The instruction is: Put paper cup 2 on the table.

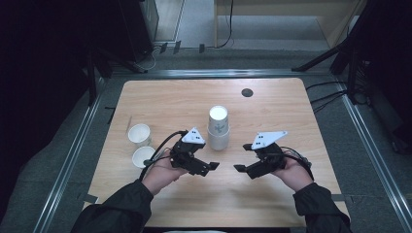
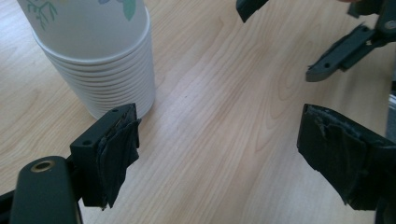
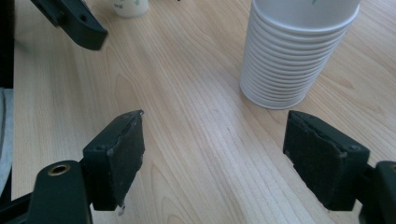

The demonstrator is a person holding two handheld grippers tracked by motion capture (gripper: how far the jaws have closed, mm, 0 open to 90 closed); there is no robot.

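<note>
Cup stack (image 1: 218,127) upright on bench (image 1: 272,194), just ahead of and between both fingers. Left gripper (image 1: 212,167) nearer. Right gripper (image 1: 243,158) likewise spread, empty.

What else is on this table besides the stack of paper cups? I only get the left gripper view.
Observer: Two single paper cups stand upright near the left edge of the table, apart from the stack: a farther cup and a nearer cup.
Operator: Is anything in the other gripper?
Observer: No. The right gripper has its jaws open over bare wood, with nothing between them.
Operator: Anything beyond the stack?
Observer: A small dark round disc lies near the table's far edge.
</note>
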